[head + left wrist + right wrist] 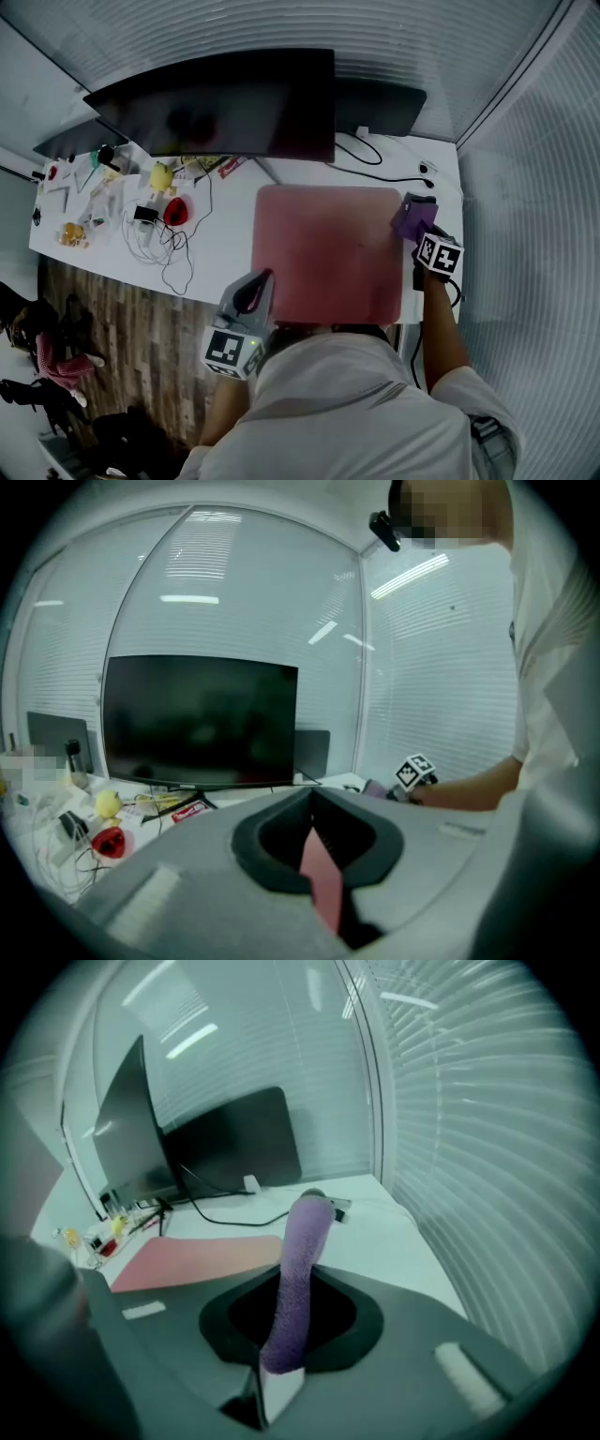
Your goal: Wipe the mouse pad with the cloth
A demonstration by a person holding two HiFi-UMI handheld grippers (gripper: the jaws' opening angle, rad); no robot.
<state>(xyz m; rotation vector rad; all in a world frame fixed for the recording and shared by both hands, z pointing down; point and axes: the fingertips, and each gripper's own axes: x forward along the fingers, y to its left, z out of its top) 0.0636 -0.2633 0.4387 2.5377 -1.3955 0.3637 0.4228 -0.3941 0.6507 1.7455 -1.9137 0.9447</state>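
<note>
Cloth (412, 220) at the pad's (328, 248) far right corner
Right tool (420, 236) is clamped tight on the purple cloth, right over that corner of the pink pad on the white worktop (230, 239). Left tool (255, 286) looks pinched on the pad's near left corner, by the worktop's near edge.

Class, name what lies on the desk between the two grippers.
The pink mouse pad spans the stretch between the left gripper and the right gripper, which grips the purple cloth. The head view shows this.
</note>
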